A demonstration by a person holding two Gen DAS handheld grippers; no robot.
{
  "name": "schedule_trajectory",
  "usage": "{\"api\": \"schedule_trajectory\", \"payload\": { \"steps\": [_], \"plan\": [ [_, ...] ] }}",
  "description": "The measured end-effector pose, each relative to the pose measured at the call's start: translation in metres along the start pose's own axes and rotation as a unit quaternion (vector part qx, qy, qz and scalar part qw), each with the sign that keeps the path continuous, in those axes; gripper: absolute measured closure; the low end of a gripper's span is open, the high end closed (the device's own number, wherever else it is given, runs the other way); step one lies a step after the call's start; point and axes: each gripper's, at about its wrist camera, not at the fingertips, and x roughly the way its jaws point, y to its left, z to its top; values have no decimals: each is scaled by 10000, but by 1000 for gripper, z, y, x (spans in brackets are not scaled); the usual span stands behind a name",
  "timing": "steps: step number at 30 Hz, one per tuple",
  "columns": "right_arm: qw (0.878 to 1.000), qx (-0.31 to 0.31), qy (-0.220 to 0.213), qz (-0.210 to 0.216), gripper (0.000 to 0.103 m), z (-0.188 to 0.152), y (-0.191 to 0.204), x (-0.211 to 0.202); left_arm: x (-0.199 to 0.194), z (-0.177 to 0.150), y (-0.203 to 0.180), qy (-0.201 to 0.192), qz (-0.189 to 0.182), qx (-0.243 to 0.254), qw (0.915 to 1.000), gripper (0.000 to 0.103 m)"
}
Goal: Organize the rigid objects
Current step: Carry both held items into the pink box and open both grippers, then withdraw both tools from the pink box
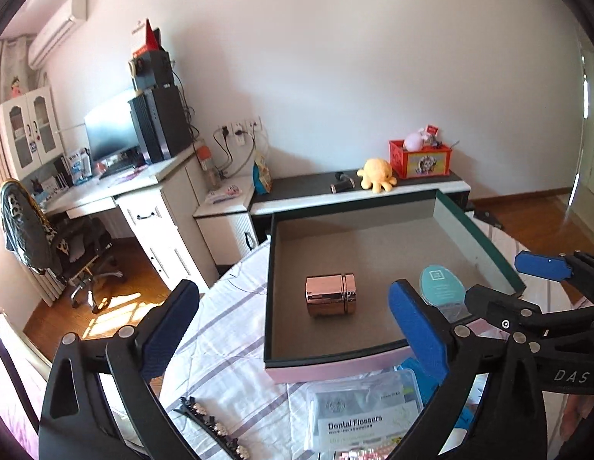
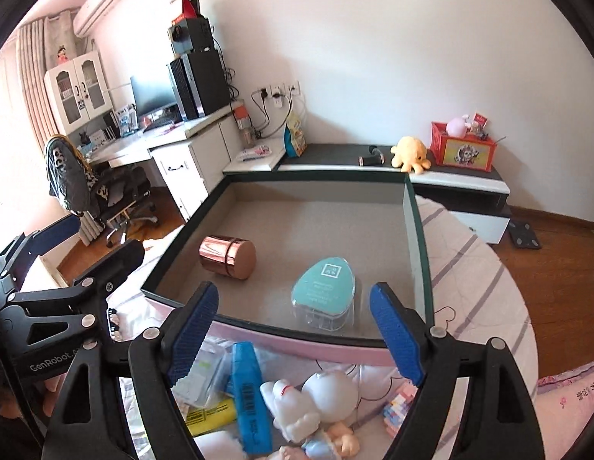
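Right wrist view: both right tongs (image 2: 295, 326) and left tongs (image 1: 293, 326) gape wide, holding nothing. The copper jar (image 2: 228, 257) and teal-lidded case (image 2: 324, 293) lie inside the tray (image 2: 410, 230) on the bed (image 2: 477, 268).

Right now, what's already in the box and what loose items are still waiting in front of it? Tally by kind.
In the box:
Rose-gold metal canister, on its side: 1
Teal-lidded clear case: 1

On the bedspread, in front:
Highlighter markers, blue and yellow: 2
White toy figure: 1
Dental flossers pack: 1
Jewelled hair clip: 1

Total: 7; other items too hidden to identify.
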Motion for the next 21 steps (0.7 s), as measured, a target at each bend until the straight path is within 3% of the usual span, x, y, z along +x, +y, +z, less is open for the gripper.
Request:
{"api": "schedule_trajectory", "payload": {
  "steps": [1,3,7,15,21],
  "plan": [
    [9998,-42,-167,-83,18,-3,6,-16,-16,-2,2,-146,9,-20,9999,0],
    [9984,-108,-489,-274,0,-12,17,-48,-47,-8,8,-386,-83,-132,9991,0],
    [9928,-207,-1092,-452,0,-32,40,-106,-105,-29,16,-725,-176,-287,9968,0],
    [9821,-312,-1637,-879,0,-75,71,-192,-201,-67,17,-1268,-73,-460,9908,0],
    [9731,-448,-1960,-1129,0,-101,87,-238,-246,-86,24,-1554,-166,-634,9857,0]
  ]
}}
